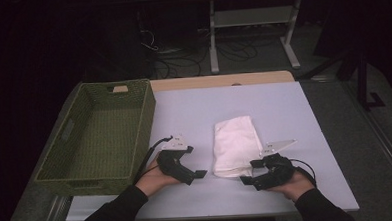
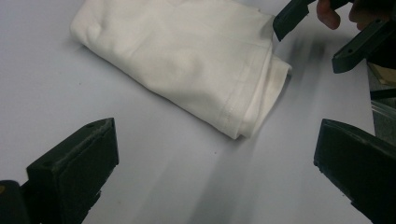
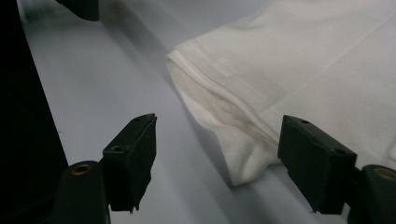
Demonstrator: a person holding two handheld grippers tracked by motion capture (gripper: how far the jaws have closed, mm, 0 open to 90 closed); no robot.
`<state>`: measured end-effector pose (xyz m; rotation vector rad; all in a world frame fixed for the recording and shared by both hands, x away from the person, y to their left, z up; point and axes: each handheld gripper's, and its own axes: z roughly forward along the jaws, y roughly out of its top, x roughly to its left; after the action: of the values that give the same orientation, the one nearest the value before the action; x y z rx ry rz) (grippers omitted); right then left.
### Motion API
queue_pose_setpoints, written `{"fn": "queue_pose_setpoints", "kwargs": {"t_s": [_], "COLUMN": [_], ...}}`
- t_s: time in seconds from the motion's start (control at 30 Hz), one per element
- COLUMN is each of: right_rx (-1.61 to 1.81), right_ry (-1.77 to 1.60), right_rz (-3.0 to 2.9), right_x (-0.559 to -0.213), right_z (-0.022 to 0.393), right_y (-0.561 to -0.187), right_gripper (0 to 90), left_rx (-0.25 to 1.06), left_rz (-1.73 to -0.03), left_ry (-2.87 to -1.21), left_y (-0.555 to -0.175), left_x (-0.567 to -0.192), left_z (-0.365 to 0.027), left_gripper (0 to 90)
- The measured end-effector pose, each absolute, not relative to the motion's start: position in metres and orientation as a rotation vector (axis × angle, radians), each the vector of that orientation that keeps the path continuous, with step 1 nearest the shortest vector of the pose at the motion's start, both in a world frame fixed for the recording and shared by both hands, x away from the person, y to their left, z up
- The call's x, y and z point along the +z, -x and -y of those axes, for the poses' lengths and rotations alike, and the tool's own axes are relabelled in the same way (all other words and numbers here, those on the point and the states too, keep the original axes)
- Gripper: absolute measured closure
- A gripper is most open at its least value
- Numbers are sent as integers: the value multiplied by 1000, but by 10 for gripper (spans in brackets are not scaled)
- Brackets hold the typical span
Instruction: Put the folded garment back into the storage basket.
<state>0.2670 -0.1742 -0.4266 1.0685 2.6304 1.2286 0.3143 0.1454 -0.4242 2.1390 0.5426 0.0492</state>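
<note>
Left gripper [image 1: 199, 176]: jaws spread, empty, aimed at the cloth's near end, likely readying a grasp
Right gripper [image 1: 250, 172]: jaws spread, straddling the near corner, nothing pinched
Folded white cloth [image 1: 235, 145]: flat on table [image 1: 284, 106], mid-front, between both grippers
Green woven basket [image 1: 71, 161]: left edge, empty, probable destination
Writing: none legible

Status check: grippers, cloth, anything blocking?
Left gripper open, clear of cloth. Right gripper open at the folded white cloth near edge. Green basket empty, left side. Nothing blocking.
</note>
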Motion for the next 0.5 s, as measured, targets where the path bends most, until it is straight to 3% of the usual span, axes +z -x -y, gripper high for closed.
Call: {"fn": "queue_pose_setpoints", "kwargs": {"t_s": [0.5], "right_rx": [1105], "right_ry": [-1092], "right_rz": [-2662], "right_x": [-437], "right_z": [174], "right_y": [-270], "right_gripper": [384], "left_rx": [46], "left_rz": [-542], "left_ry": [-2139], "left_y": [-314], "left_x": [-425], "left_z": [-144], "left_gripper": [0]}}
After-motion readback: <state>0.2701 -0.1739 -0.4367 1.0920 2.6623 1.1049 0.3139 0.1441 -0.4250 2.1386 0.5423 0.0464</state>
